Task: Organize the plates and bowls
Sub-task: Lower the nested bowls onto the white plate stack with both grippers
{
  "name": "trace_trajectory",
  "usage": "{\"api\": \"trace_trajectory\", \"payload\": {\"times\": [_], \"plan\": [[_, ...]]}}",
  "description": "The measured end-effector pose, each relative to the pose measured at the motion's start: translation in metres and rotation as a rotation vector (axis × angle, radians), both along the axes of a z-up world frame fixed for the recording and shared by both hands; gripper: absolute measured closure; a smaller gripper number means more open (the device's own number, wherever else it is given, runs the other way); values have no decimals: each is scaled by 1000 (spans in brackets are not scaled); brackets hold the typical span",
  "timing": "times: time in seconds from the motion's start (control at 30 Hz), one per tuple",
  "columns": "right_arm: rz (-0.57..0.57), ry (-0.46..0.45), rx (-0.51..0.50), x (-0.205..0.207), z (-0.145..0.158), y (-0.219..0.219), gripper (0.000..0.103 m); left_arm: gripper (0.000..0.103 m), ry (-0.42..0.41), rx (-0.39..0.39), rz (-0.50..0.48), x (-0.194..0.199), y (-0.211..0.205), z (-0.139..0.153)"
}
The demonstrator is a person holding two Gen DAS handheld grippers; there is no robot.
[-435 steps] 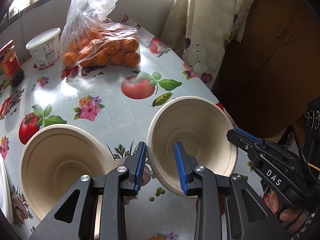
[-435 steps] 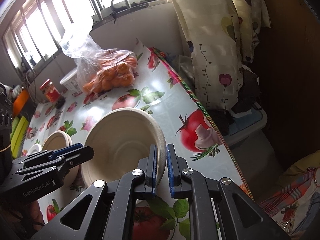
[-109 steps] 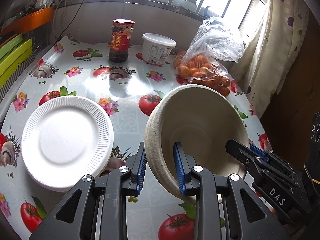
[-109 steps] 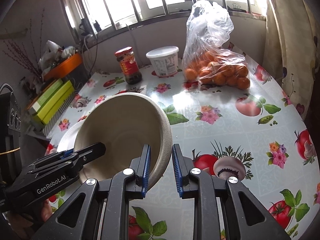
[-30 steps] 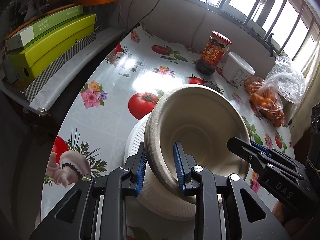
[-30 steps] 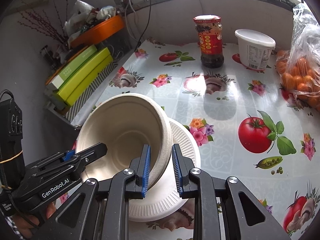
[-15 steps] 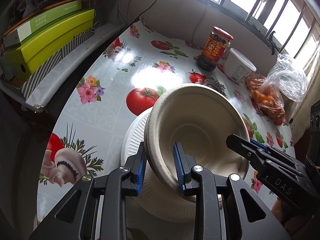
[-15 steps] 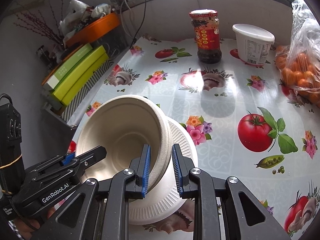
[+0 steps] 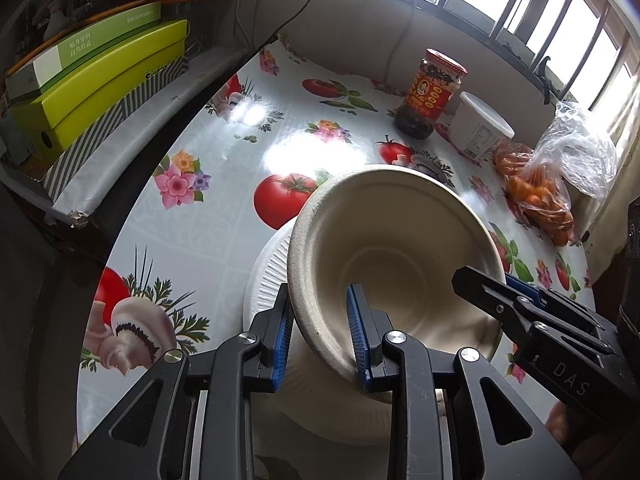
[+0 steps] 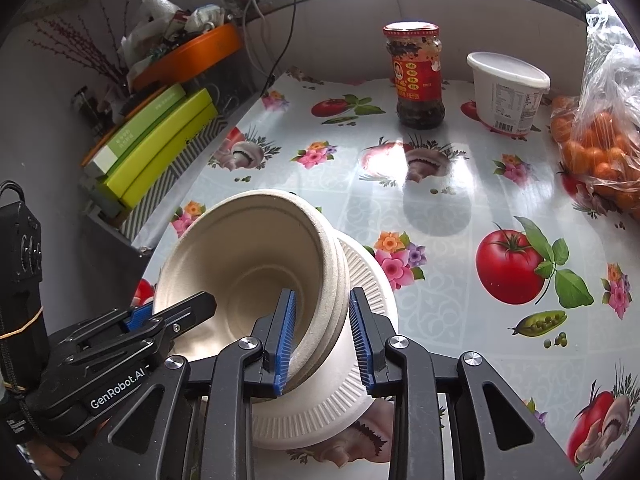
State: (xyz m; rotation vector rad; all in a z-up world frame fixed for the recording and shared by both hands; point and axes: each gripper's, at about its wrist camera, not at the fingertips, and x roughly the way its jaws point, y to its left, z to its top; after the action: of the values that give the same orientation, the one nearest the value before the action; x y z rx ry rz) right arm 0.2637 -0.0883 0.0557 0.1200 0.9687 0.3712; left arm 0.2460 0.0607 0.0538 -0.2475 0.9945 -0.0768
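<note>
Left claw (image 9: 320, 336): jaws narrow, straddling the near-left rim of the bowls (image 9: 392, 248); the pads look pressed on the wall, one outside and one inside, though the far pad's contact is hard to judge.
Right claw (image 10: 322, 340): jaws have just been opening; the bowls' right rim sits between them, inner pad against the wall, a gap showing at the outer pad.
Bowls: two or more beige pulp ones nested (image 10: 256, 268), tilted toward the cameras, their base resting on the plate.
Plate (image 10: 372, 288): white, ribbed rim, flat on the table under the bowls.
Table (image 10: 460, 208): glossy cloth printed with tomatoes, mushrooms and flowers.
Jar (image 10: 418, 80): red label, dark contents, upright at the far edge.
Tub (image 10: 506, 92): white, lidded, just beside the jar.
Bag (image 10: 600, 120): clear plastic, full of oranges, at the far right.
Boxes (image 9: 100, 76): green ones stacked on a shelf off the table's left side.
</note>
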Motion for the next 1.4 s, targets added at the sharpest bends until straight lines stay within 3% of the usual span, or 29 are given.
{"api": "trace_trajectory", "payload": {"times": [0.2, 0.87, 1.4], "plan": [[0, -13, 5, -1, 3, 0, 67, 66, -16, -12, -3, 0, 0, 3], [-15, -55, 31, -13, 14, -7, 55, 61, -65, -22, 0, -14, -3, 17], [-15, -134, 39, -50, 34, -17, 52, 61, -128, -2, 14, -52, -7, 40]]}}
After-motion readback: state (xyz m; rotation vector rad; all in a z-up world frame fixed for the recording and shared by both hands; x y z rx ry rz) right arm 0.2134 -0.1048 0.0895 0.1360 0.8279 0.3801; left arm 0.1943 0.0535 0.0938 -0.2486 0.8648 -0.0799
